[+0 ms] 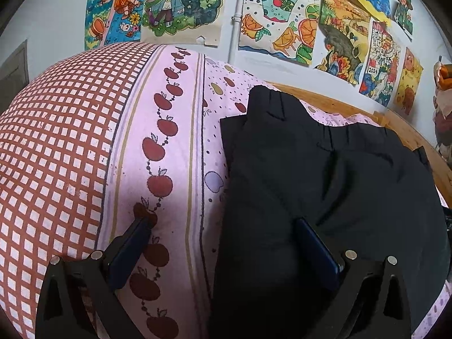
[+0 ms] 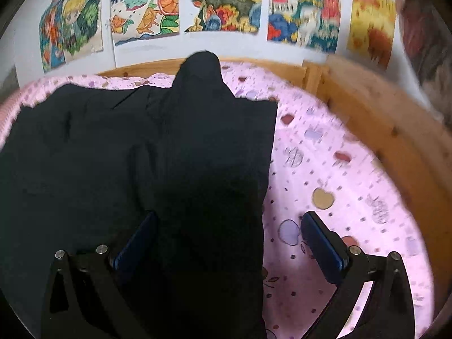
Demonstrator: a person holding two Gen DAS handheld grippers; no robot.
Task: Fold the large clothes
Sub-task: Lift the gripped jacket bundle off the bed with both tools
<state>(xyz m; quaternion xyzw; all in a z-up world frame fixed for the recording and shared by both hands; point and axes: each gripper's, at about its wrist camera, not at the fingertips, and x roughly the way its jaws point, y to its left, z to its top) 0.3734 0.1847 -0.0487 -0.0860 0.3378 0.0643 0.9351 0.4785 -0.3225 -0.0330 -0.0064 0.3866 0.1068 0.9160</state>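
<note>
A large black garment with an elastic waistband lies folded on a pink bed sheet. My left gripper is open and straddles the garment's left edge: one finger rests on the sheet, the other on the black cloth. In the right wrist view the same black garment fills the left and middle, with a raised peak of cloth near the far edge. My right gripper is open over the garment's right edge, its left finger on the cloth and its right finger over the pink sheet.
A red-and-white checked quilt bulges at the left. A wooden bed frame runs along the far and right side, in the right view. Colourful drawings cover the wall behind. Soft toys sit at the far right.
</note>
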